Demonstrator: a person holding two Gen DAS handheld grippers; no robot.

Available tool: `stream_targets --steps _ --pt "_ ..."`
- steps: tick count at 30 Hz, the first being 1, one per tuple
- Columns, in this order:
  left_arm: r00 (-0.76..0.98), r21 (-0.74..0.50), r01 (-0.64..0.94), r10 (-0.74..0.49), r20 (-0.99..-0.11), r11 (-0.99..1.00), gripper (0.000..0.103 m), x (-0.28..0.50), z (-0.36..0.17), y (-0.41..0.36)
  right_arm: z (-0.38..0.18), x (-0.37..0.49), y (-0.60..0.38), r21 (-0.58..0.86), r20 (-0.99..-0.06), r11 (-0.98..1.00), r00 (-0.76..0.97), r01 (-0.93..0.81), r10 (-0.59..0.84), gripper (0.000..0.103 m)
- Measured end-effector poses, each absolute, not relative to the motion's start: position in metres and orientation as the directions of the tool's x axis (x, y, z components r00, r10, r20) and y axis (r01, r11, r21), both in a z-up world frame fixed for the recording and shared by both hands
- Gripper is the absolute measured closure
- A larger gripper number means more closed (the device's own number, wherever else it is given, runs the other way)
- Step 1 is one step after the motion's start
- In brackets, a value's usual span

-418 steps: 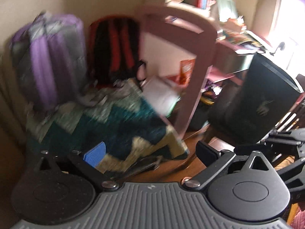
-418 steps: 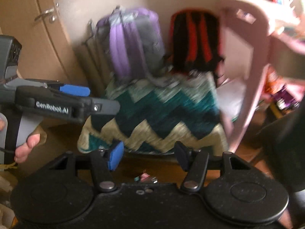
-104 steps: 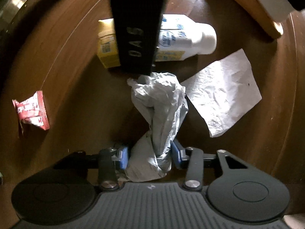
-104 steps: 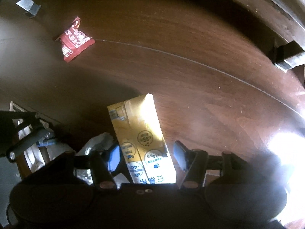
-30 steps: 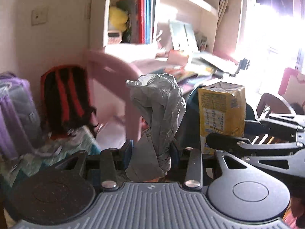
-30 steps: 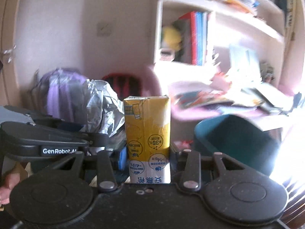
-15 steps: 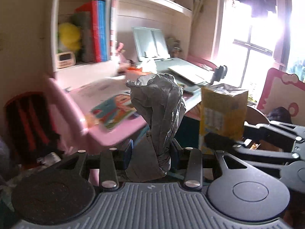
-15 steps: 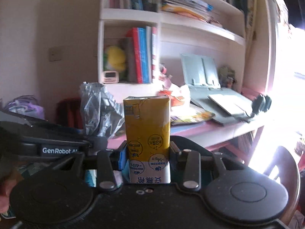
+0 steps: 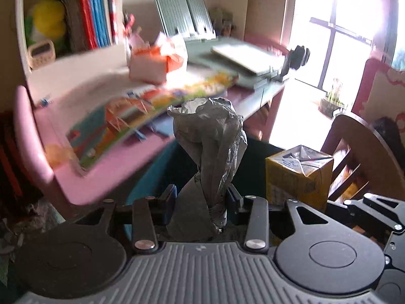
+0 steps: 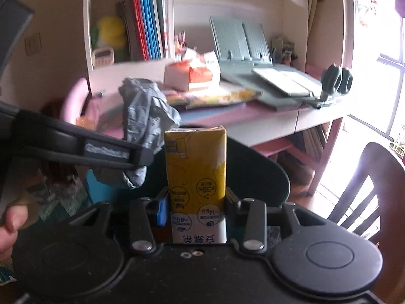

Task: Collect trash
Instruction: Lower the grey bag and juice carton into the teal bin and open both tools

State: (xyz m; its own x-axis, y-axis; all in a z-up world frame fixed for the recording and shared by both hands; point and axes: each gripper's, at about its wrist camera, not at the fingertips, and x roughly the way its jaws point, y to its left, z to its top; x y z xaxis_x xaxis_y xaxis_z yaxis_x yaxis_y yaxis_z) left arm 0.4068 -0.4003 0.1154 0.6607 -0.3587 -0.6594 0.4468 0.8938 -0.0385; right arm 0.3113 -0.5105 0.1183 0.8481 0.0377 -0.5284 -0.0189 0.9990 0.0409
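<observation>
Bookshelves and the cluttered pink counter (image 9: pixel 106 172) have slid leftward in my left wrist view since half a second ago — I'm swinging toward the dark teal bin (image 9: pixel 164 172). My left gripper (image 9: pixel 201 200) pinches the crinkled grey plastic bag (image 9: pixel 210 147), soft and twisted.

Right wrist view: my right gripper (image 10: pixel 196 207) clamps the boxy yellow carton (image 10: pixel 196 177) — stiff card — just above the bin's rim (image 10: pixel 273 174). Both pieces look ready to drop.

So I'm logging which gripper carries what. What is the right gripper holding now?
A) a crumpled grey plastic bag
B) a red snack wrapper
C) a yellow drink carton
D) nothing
C: in the right wrist view the right gripper is shut on the yellow carton, while the grey bag sits in the left gripper.
</observation>
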Motion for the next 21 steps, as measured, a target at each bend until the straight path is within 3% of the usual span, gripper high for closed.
stream_targets --steps 15,21 --pt "0.566 -0.029 0.452 -0.312 -0.763 0.891 0.061 0.425 0.067 -0.418 0.095 0.322 -0.508 -0.005 -0.598 0.999 0.801 -0.040 0.030 0.058" --pt "0.570 -0.047 0.452 -0.329 -0.753 0.891 0.050 0.418 0.071 -0.412 0.100 0.317 -0.504 -0.031 -0.584 0.999 0.812 -0.037 0.011 0.059"
